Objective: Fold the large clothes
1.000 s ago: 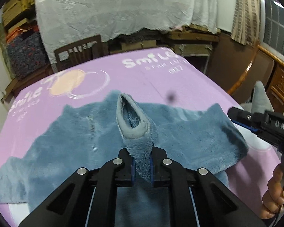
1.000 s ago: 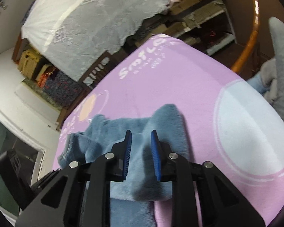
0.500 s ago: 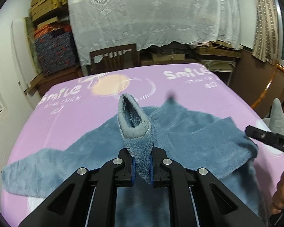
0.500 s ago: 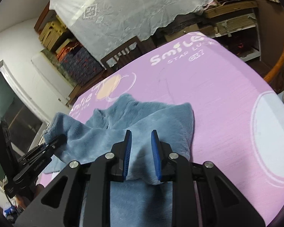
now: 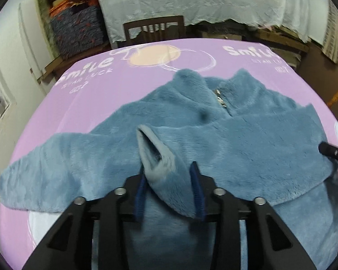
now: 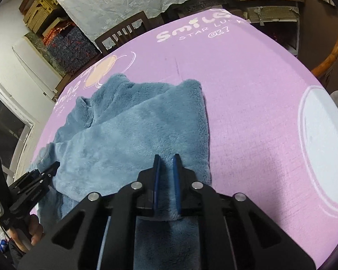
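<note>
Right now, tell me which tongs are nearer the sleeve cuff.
Left. The cuff lies between the opening left tongs, just past the pads. The right tongs are closing on the jacket's side fold, away from it.

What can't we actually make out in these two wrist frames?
- Near hem of the blue fleece jacket: both views, hidden behind the gripper bodies.
- Sleeve cuff in the opening left gripper: motion-blurred, contact with the pads unclear.
- Fleece between the closing right gripper fingers: layer count hidden.
- Zipper pull: left view, too small.
</note>
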Motion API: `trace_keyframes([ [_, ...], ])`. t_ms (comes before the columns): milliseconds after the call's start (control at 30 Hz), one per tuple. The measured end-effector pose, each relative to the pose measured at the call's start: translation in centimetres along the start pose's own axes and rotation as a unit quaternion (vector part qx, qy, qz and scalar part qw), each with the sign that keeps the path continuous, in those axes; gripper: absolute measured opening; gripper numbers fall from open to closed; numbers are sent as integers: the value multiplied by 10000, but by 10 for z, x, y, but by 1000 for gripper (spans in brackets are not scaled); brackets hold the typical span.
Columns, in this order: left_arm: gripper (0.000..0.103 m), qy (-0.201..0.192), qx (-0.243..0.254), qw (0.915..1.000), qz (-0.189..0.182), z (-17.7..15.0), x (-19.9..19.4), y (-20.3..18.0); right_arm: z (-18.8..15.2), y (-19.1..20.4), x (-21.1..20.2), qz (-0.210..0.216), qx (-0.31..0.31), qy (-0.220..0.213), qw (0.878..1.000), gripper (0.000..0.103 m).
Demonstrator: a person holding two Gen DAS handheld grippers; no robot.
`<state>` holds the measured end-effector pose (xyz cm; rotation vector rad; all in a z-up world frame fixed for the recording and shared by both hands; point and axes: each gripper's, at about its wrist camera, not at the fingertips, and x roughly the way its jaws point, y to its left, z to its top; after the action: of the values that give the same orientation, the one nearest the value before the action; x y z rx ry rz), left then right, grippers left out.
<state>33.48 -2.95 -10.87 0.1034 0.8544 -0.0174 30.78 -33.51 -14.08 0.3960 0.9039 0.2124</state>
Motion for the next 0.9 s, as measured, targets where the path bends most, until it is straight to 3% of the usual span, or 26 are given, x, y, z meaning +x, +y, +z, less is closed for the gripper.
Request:
trace_keyframes([
  [133, 49, -95, -295, 9995, -75, 0, -16, 23, 2, -3, -11, 234, 139, -111, 9996, 12],
  [233, 53, -214, -423, 9989, -68, 2, -30, 35, 7, -2, -28, 317, 176, -451, 9983, 25],
  [367, 53, -310, -257, 9987, -305, 14, -40, 27, 22, 13, -32, 262, 66, -440, 9987, 25],
  [500, 54, -293, 212, 9967, -726, 26, -30, -14, 43, 45, -3, 146, -152, -20, 9998, 26],
  [600, 54, -138, 462, 9968, -634, 26, -8, -37, 47, 60, 27, 35, -275, 203, 9994, 26],
  [733, 59, 209, 423, 9971, -592, 23, 28, -38, 44, 58, 60, -51, -182, 342, 9992, 24],
  [900, 64, 78, 395, 9971, -650, 21, 34, -36, 44, 51, 61, 182, -154, 212, 9995, 24],
])
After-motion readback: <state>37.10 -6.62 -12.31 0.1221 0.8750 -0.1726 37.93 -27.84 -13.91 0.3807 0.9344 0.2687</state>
